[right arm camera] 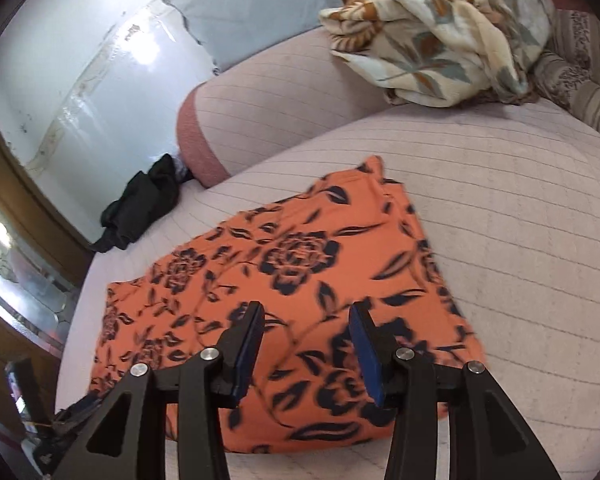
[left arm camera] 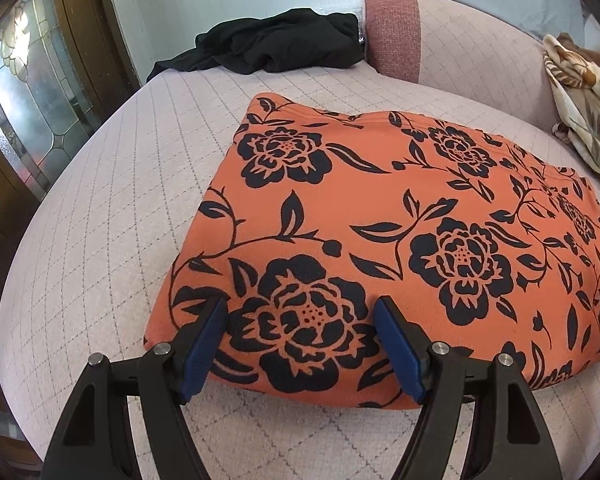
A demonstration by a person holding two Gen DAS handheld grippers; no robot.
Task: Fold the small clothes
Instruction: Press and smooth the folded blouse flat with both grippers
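Left wrist view: looks across a pale quilted bed (left arm camera: 100, 208) with a grid stitch
Orange garment: an orange cloth with black flower print (left arm camera: 380, 232) lies folded flat on the bed, filling the middle and right of the view, its near edge just under the fingers
Left tongs: left tongs (left arm camera: 300, 308) stand wide apart over the near left corner of the cloth, blue pads (left arm camera: 204, 344) facing each other, nothing clamped; whether the tips touch the fabric I cannot tell
Far left: a crumpled black garment (left arm camera: 276, 48) lies at the far edge of the bed, well apart from the orange one
Far right: a rumpled cream blanket with leaf print (left arm camera: 584, 108) at the right edge, beside a pink bolster (left arm camera: 392, 28)
Left edge: a wooden door with patterned glass (left arm camera: 24, 92)

Right wrist view: same bed (right arm camera: 520, 220), seen from the right side
Orange garment: the cloth (right arm camera: 292, 280) runs from near centre toward the left, slightly blurred
Right tongs: right tongs (right arm camera: 306, 312) are apart above the cloth's near part, holding nothing
Far: black garment (right arm camera: 140, 208) far left beside the bolster (right arm camera: 204, 136); cream blanket (right arm camera: 440, 32) far right; pale blue pillow (right arm camera: 252, 4) behind
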